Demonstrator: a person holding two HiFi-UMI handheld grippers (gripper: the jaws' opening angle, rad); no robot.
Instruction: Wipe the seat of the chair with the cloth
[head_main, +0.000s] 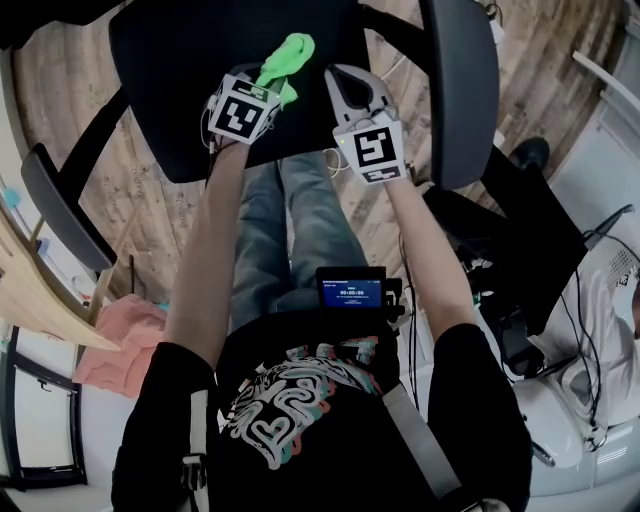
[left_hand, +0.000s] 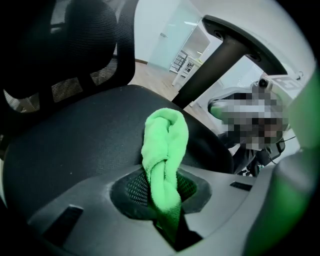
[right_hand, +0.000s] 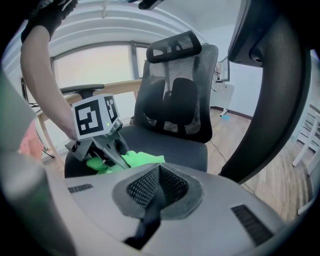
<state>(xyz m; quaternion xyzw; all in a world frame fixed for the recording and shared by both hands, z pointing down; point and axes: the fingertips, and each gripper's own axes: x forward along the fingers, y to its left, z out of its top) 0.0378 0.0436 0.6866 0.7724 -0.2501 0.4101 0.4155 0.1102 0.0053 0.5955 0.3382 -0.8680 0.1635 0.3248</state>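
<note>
Soft, light, floppy cloth (left_hand: 165, 150), bunched like a rope, pinched at one end by left gripper (left_hand: 168, 212), jaws clamped on it. Rest flopped on seat (head_main: 170, 70), top middle of head view. Probably better grabbed as a wad for wiping. Right gripper (right_hand: 154, 202) just beside, jaws together, nothing in them. Armrest (head_main: 462, 90) at upper right and backrest (right_hand: 175, 97) likely to crowd wide strokes.

at upper centre of the head view the lower end of the cloth (head_main: 288, 55) is hidden behind the left gripper (head_main: 264, 88). the top edge cuts off the seat (head_main: 180, 80), and print on the screen (head_main: 351, 291) is too small to read.
</note>
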